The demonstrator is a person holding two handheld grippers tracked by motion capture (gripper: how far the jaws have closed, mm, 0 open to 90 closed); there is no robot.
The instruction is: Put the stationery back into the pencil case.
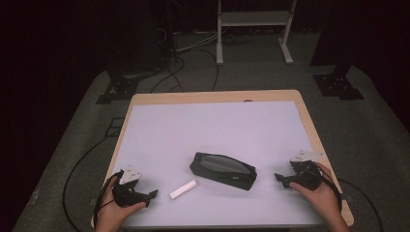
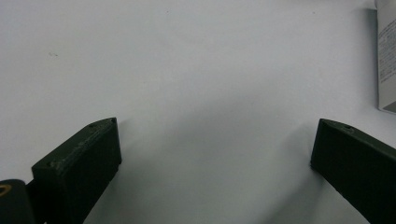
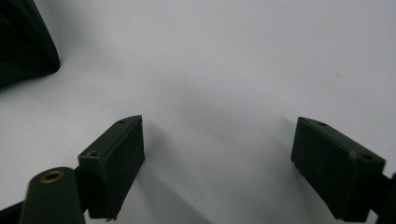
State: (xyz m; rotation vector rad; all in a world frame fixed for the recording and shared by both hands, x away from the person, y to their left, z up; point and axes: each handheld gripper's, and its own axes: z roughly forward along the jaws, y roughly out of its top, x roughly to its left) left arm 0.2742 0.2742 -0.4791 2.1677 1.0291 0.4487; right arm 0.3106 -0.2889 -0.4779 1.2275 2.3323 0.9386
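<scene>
Both hand-held grippers stand with jaws apart and empty: left hand-held gripper just beside the white tube, right hand-held gripper near the black pouch mid-surface. Recommended: steady the pouch first, then approach the tube squarely across its width.

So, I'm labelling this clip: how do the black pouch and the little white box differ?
The black pouch is dark, soft-looking and clearly larger; the white box is pale, slim and stiff-edged. The pouch lies near the table's middle, slanting down to the right; the box lies to its left, slanting up to the right, nearer the left gripper. Both rest flat on the white mat, untouched.
</scene>
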